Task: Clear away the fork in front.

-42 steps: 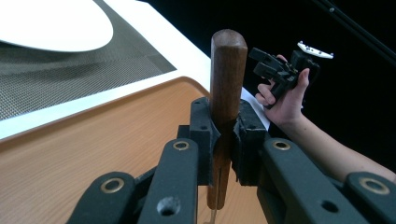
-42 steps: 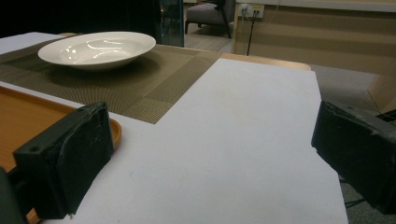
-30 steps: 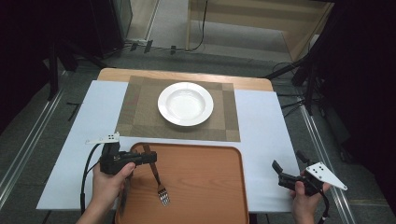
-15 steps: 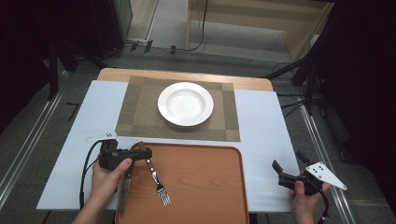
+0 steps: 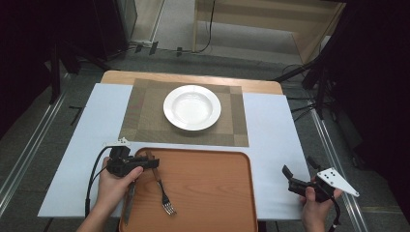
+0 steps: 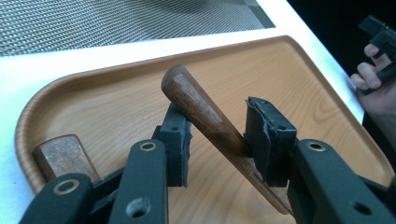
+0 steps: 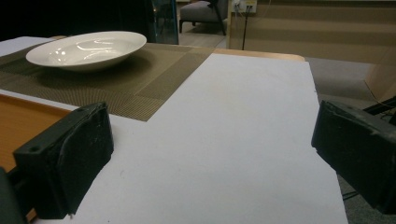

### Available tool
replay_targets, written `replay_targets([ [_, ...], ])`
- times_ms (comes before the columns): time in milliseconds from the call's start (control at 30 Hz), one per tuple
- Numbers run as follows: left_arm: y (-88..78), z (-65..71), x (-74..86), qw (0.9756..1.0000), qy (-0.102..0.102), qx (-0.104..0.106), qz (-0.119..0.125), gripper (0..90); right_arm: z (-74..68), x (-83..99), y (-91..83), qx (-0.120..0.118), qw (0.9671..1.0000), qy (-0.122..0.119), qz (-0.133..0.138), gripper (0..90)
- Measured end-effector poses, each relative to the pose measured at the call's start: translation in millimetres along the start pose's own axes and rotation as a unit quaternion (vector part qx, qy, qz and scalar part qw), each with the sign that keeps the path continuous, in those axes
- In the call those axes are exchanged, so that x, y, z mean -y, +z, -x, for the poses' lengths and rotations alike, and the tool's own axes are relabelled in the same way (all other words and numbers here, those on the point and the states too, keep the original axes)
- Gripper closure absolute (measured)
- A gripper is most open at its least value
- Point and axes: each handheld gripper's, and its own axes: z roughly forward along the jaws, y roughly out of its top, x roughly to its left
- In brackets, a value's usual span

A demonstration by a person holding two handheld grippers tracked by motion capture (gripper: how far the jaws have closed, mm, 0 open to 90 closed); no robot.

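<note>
At lower left, the left gripper (image 5: 145, 163) pinched the fork (image 5: 162, 189) by its wooden handle over the tray (image 5: 212, 193), seemingly to lift it; the right gripper (image 5: 296, 180) waited spread at lower right.

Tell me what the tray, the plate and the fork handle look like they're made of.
The tray looks like wood or wood-look laminate: orange-brown with visible grain and a smooth satin surface. The plate seems glazed white ceramic, since it shows glossy highlights. The fork handle looks like dark polished wood, with grain streaks and a rounded end; the fork's tines look like metal.
</note>
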Motion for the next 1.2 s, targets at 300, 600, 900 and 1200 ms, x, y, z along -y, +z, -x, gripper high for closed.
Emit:
replay_targets([
  [300,6.6,10.9,0.0,0.9979,0.04,-0.044,-0.027,54.5,0.3,0.3,0.2,0.001,1.0,-0.001,0.002,0.0],
  [600,13.6,27.3,0.7,0.9871,0.095,-0.121,-0.046,44.3,0.0,0.4,0.0,0.001,1.0,-0.003,0.002,0.0],
  [900,16.6,34.5,1.1,0.9783,0.12,-0.157,-0.062,40.8,-0.1,0.3,-0.3,0.0,1.0,-0.005,0.003,0.0],
  [1200,16.5,47.7,1.8,0.9691,0.154,-0.189,-0.042,31.1,-0.7,0.4,-0.2,0.0,1.0,-0.008,0.003,0.0],
])
